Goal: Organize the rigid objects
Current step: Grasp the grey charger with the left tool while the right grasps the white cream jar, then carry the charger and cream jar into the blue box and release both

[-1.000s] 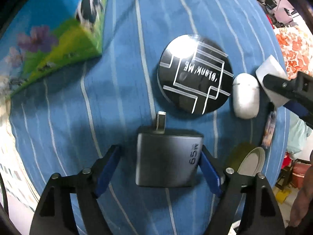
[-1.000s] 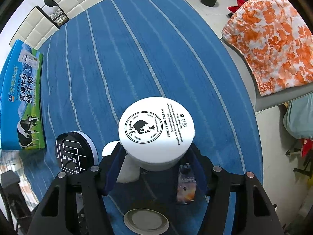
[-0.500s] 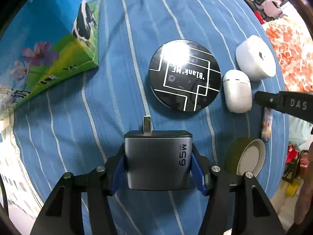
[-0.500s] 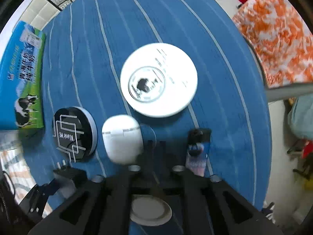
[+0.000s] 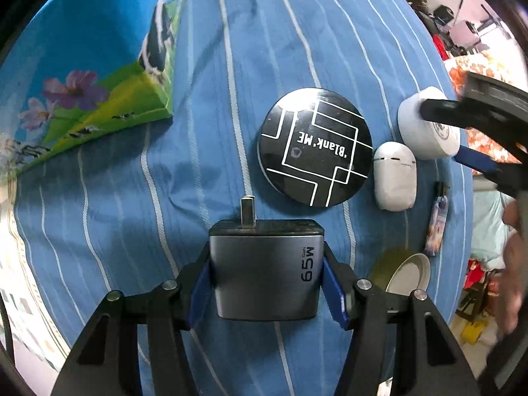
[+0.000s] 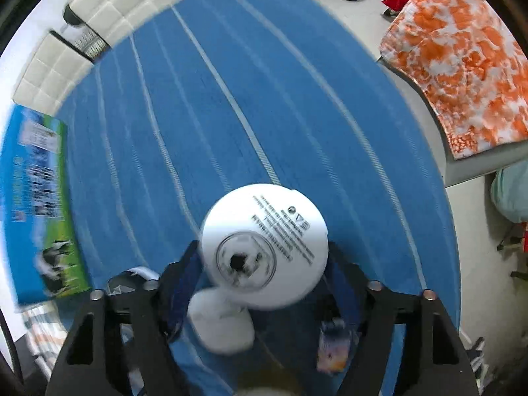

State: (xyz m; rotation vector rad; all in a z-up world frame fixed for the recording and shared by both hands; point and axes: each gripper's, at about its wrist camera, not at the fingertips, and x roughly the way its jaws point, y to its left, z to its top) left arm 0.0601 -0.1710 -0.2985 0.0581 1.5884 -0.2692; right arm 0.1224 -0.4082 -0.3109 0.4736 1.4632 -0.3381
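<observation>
My left gripper (image 5: 267, 283) is shut on a grey 65W charger (image 5: 265, 270), prong pointing forward, above the blue striped cloth (image 5: 231, 99). Ahead lie a black round "Blank ME" tin (image 5: 315, 147) and a white earbud case (image 5: 394, 175). My right gripper (image 6: 264, 264) has its blue pads around a white cream jar (image 6: 265, 249); the view is blurred, so I cannot tell whether it grips. That jar (image 5: 427, 132) and the right gripper (image 5: 462, 132) also show at the right of the left wrist view.
A milk carton box (image 5: 82, 66) lies at the left. A lighter (image 5: 437, 224) and a round tin lid (image 5: 407, 270) lie near the table's right edge. An orange-patterned cloth (image 6: 462, 59) covers a chair beyond the table, and white chairs (image 6: 82, 33) stand at the far side.
My left gripper closed on the charger and lifted it slightly. My right gripper set the cream jar down beside the earbud case, pulled back, then came around it again.
</observation>
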